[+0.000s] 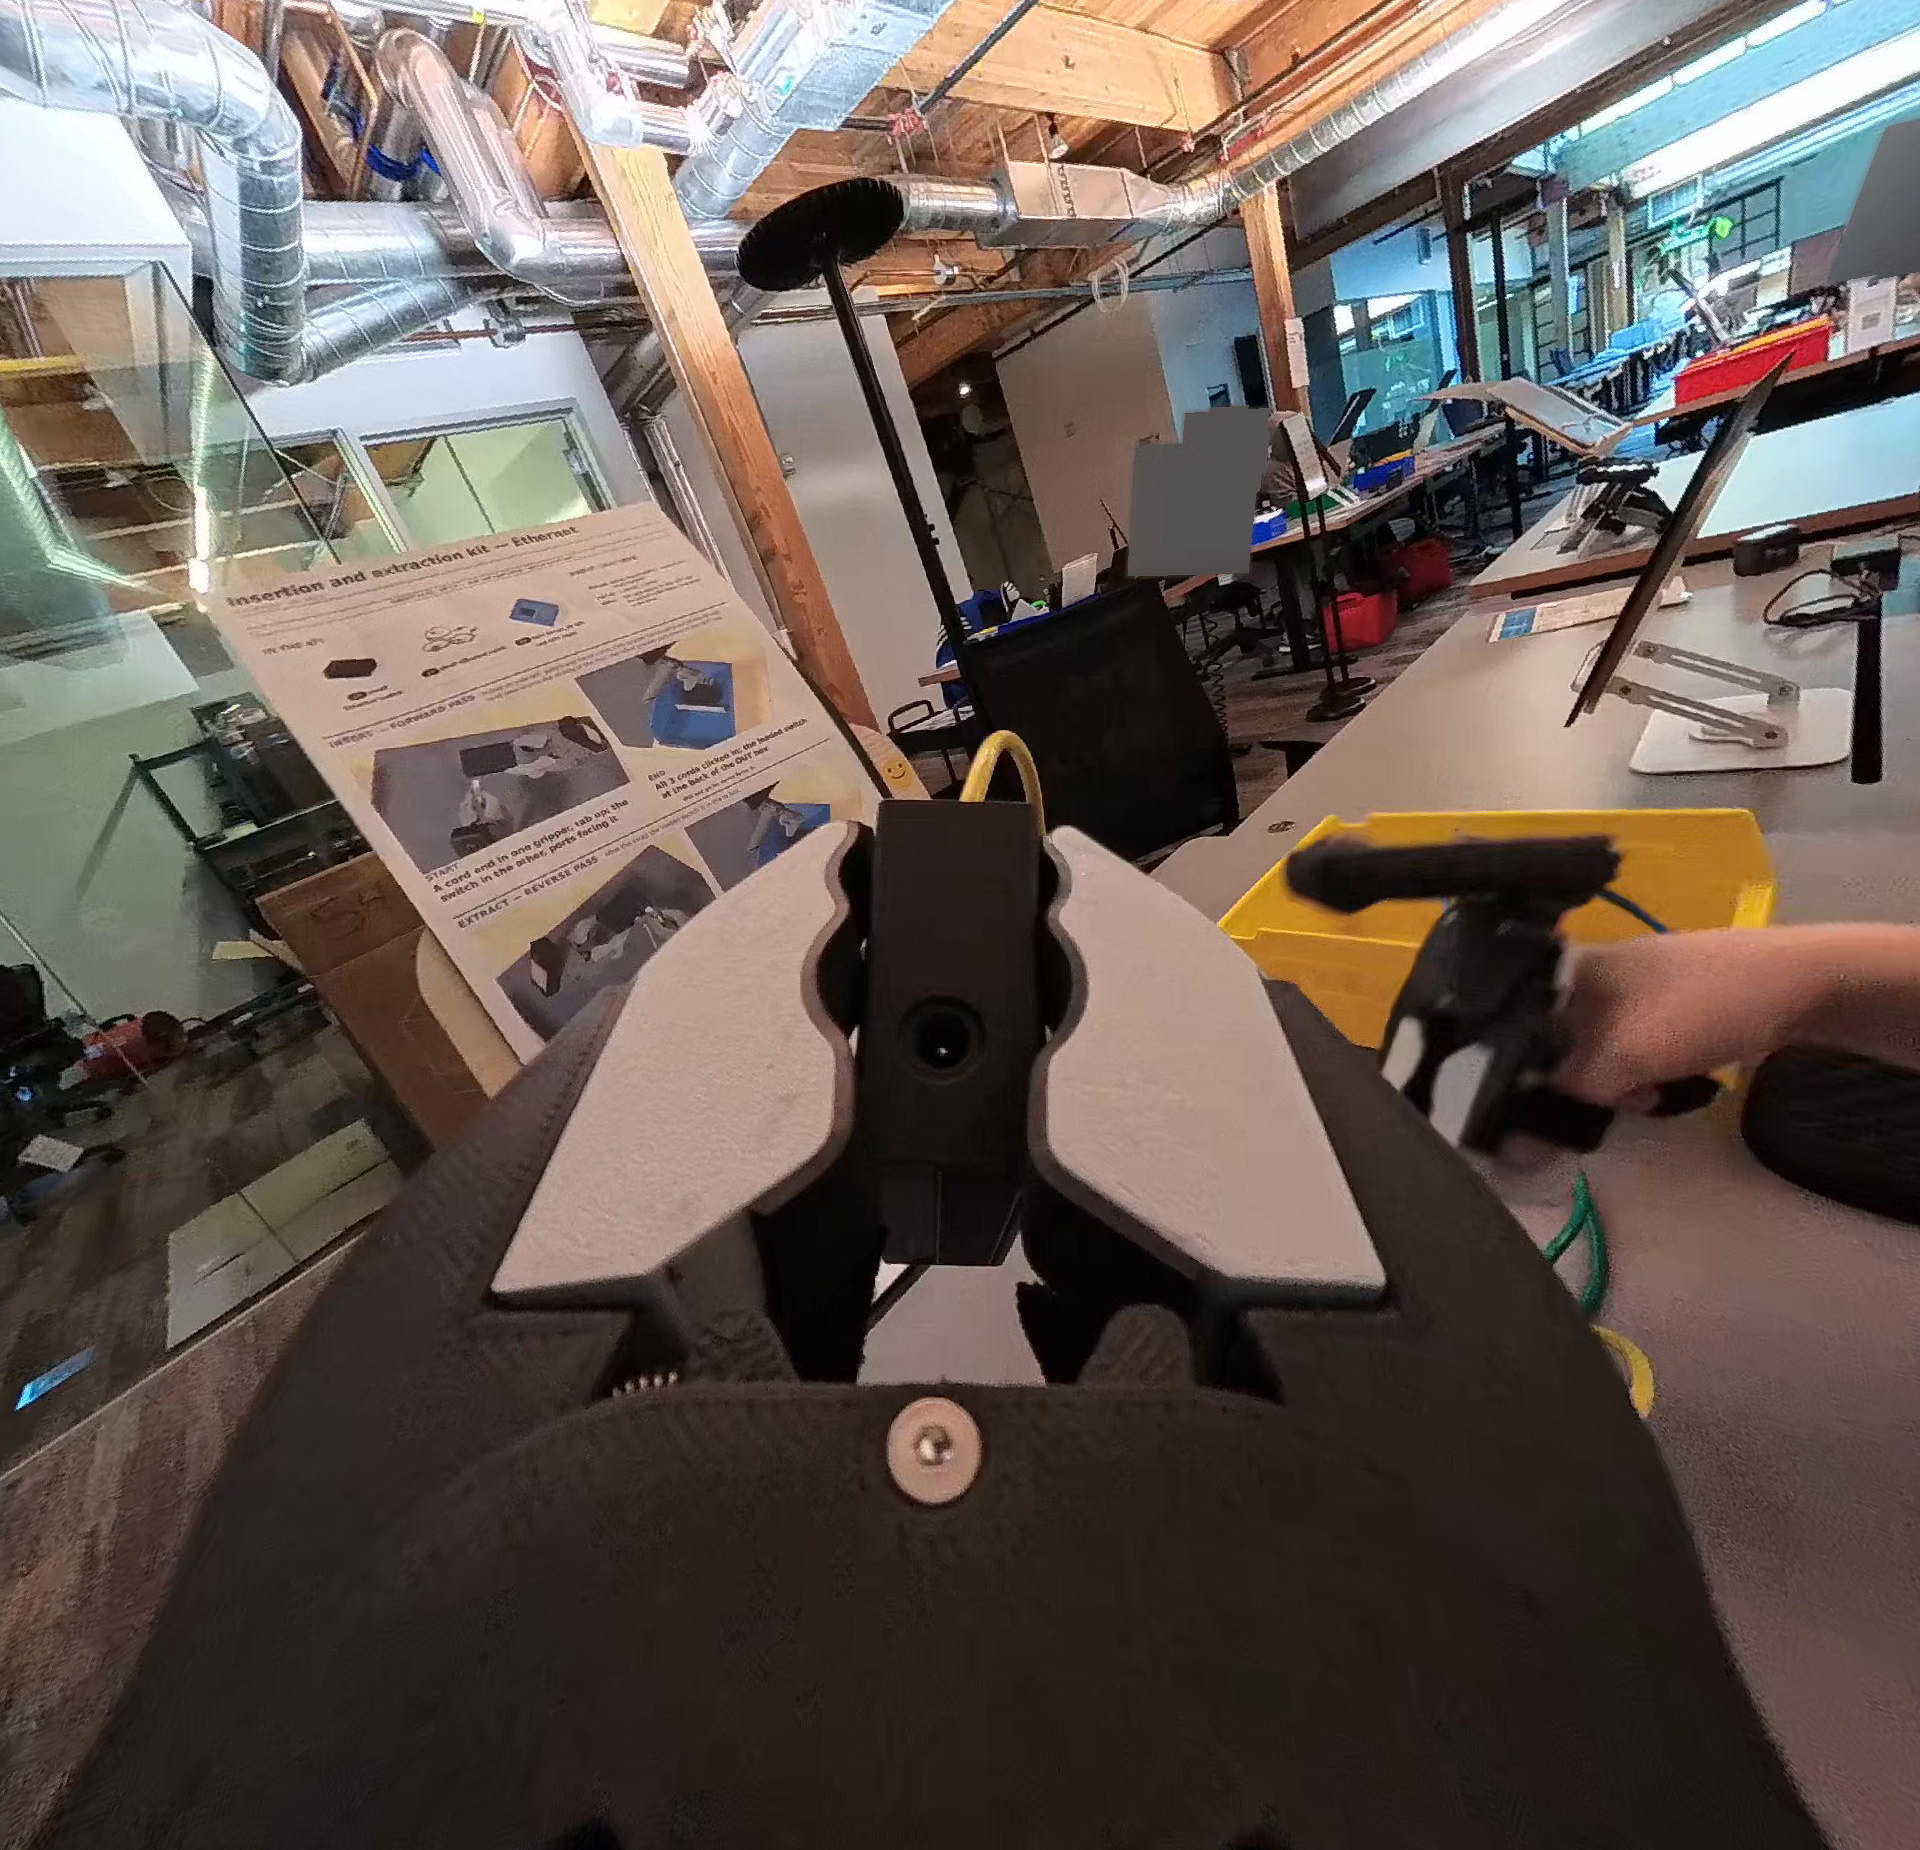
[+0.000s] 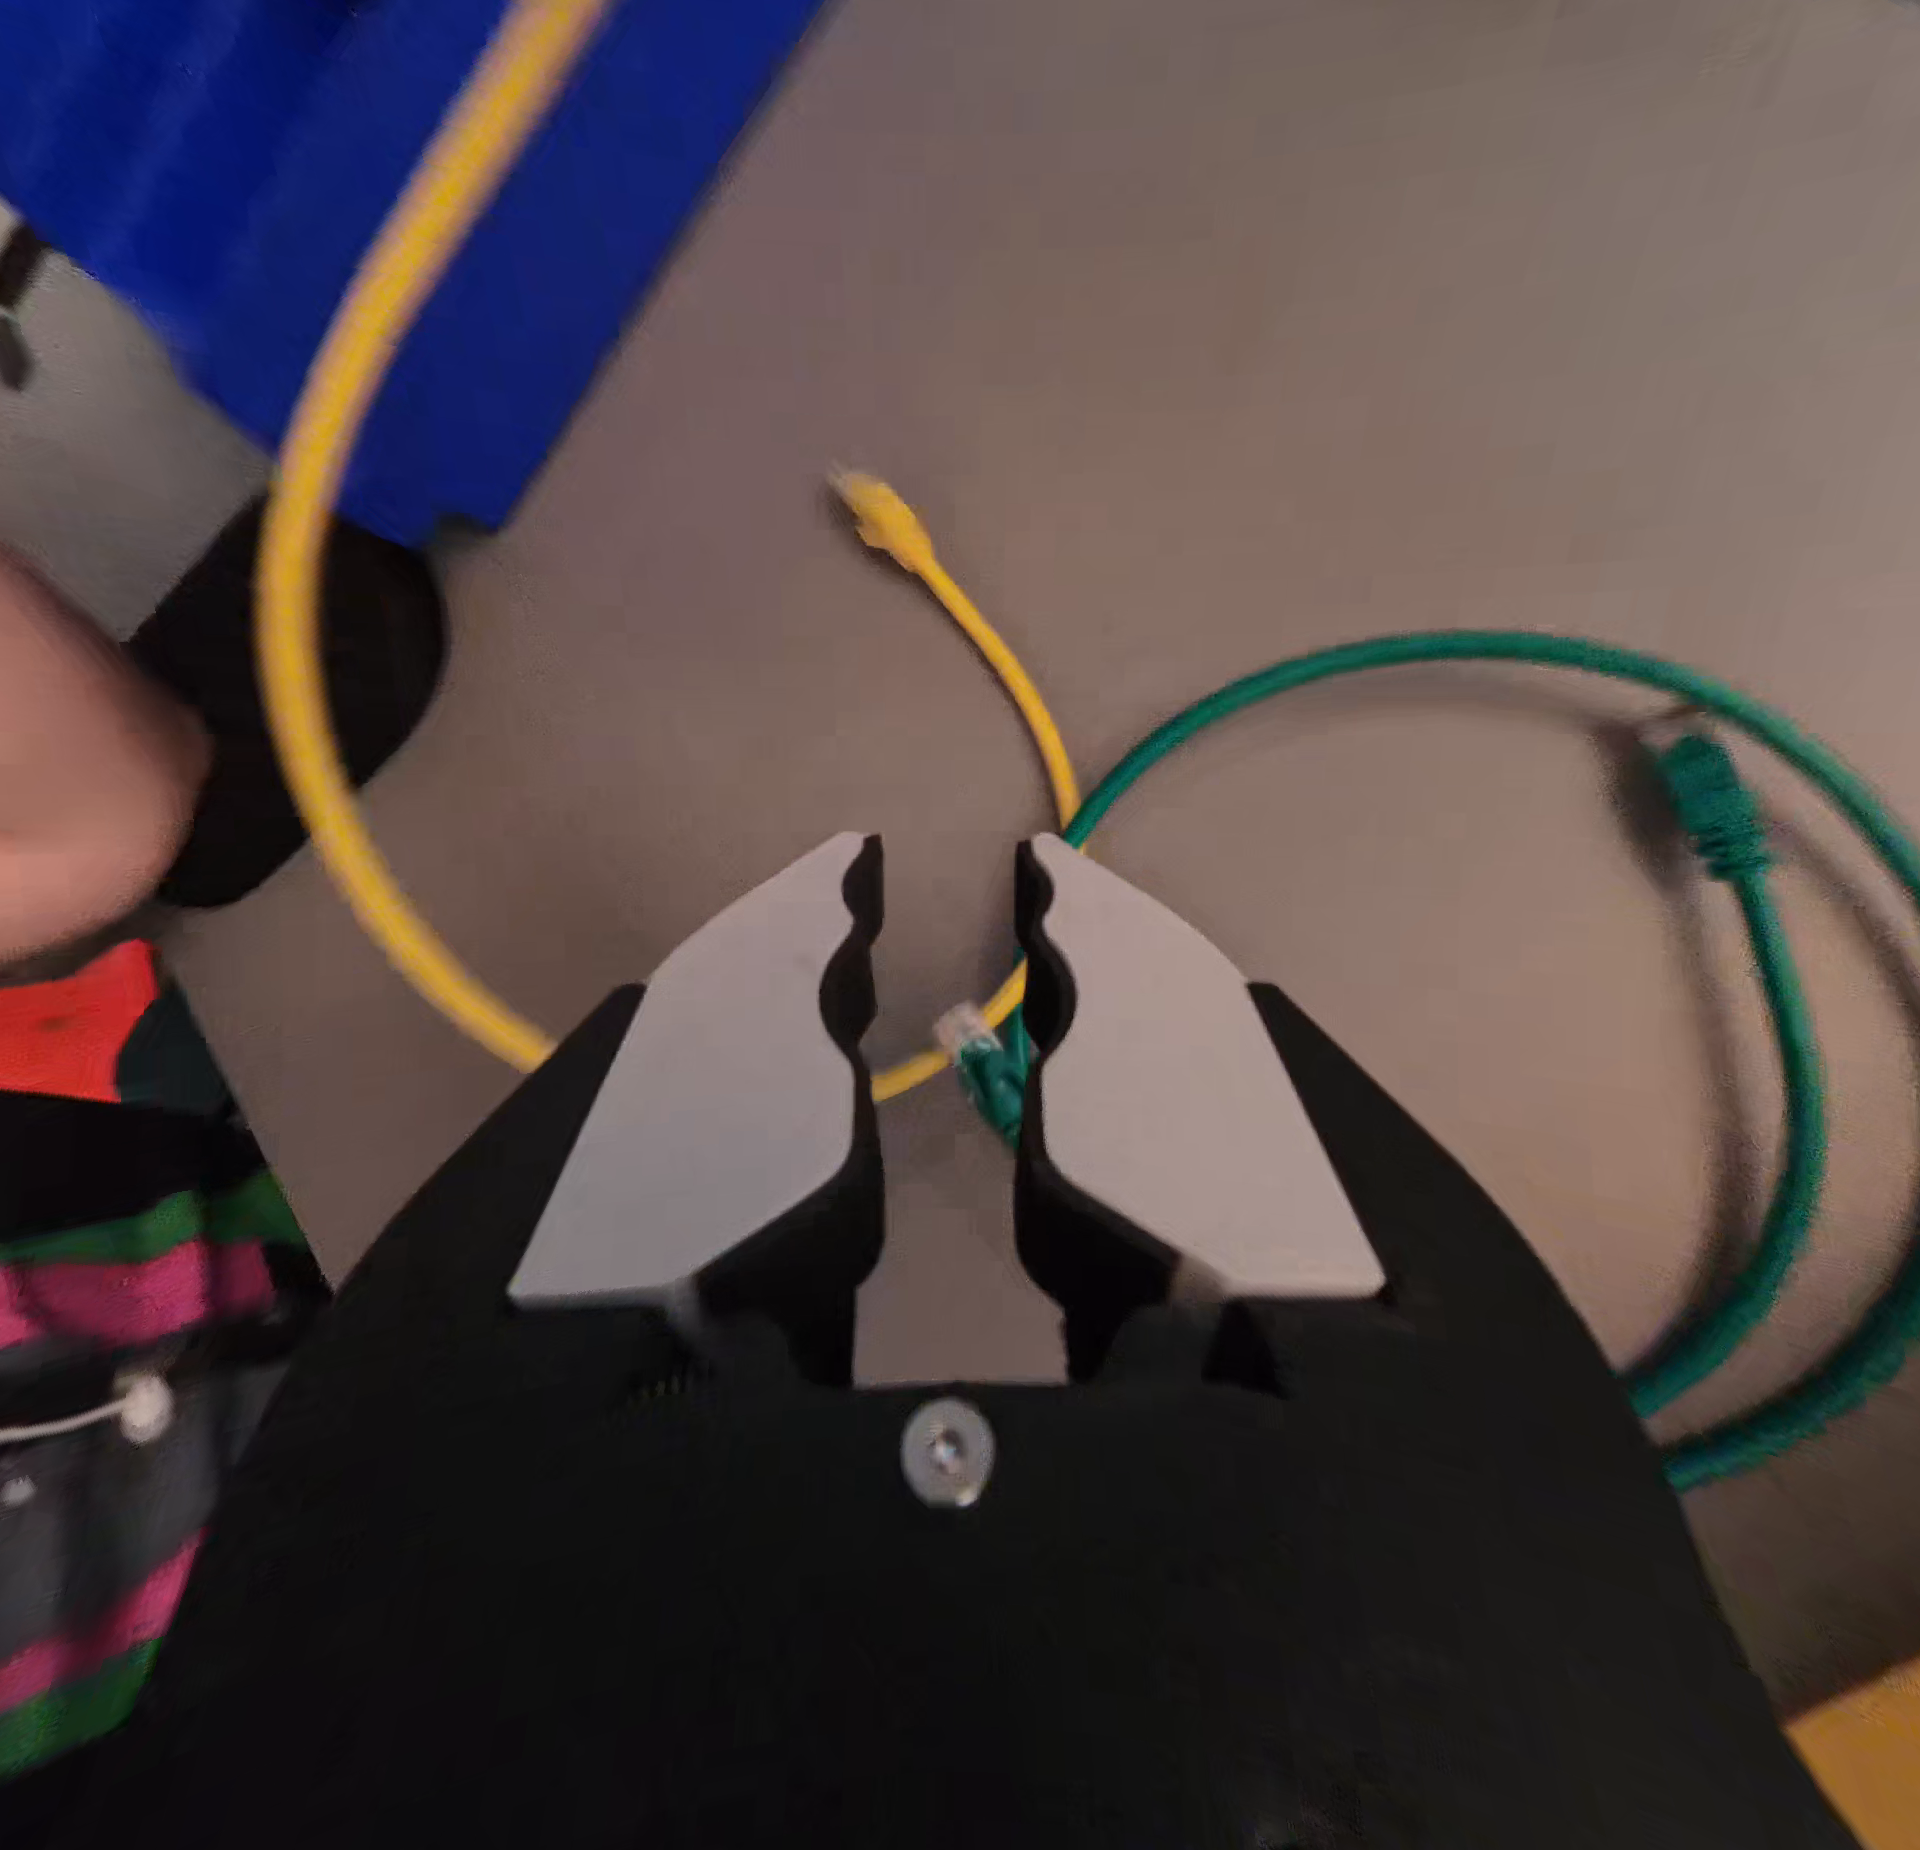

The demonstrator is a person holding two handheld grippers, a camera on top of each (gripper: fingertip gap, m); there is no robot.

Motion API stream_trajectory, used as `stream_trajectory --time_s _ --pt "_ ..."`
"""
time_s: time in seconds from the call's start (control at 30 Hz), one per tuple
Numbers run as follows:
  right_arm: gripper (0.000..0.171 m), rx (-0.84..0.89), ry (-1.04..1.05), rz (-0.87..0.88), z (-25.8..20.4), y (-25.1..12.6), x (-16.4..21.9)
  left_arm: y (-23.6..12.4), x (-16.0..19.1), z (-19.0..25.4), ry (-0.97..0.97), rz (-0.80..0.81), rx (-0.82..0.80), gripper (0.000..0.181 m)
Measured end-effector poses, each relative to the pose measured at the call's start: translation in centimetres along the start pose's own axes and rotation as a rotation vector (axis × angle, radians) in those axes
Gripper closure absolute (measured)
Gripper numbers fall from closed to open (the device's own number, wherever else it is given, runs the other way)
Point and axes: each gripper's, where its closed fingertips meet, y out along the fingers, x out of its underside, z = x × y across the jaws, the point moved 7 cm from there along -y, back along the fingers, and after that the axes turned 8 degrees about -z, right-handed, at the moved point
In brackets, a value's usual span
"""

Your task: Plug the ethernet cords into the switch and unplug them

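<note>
My left gripper is shut on the black ethernet switch and holds it up, end-on to the camera. A yellow cord loops out from the switch's far side. My right gripper is open and empty, pointing down at the grey table. A green plug lies below the gap, close to the right finger, across the yellow cord. The yellow cord's free plug lies ahead. The right gripper also shows blurred in the left wrist view.
A blue bin stands at the upper left of the right wrist view. The green cord loops to the right with its other plug. A yellow bin and an instruction sheet stand on the table. A person's hand is at the left. The gap from one gripper's tips to the other's is roughly 35 cm.
</note>
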Motion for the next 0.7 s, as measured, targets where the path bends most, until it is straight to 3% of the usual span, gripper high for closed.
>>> stream_trajectory --time_s 0.1,0.17,0.27,0.4,0.5,0.7 --pt "0.146 0.094 0.116 -0.218 2.0 4.6 0.2 0.1 -0.1 0.4 0.016 -0.010 -0.006 0.152" --pt "0.145 0.180 0.122 -0.267 2.7 6.2 0.4 0.1 -0.2 0.6 0.023 -0.013 -0.001 0.153" --pt "0.154 0.248 0.050 -0.263 2.1 7.3 0.0 0.2 -0.4 1.0 0.027 -0.005 0.013 0.153" --pt "0.161 0.171 -0.007 -0.186 0.5 7.4 -1.2 0.6 -0.3 1.3 0.039 -0.020 0.017 0.152" --pt "0.162 -0.021 -0.003 0.068 -1.7 3.5 -3.9 1.1 0.1 1.2 0.051 -0.051 -0.004 0.152" --pt "0.163 -0.264 -0.067 0.551 -5.3 -10.4 -8.4 2.3 1.2 0.8 0.043 -0.090 -0.008 0.152"
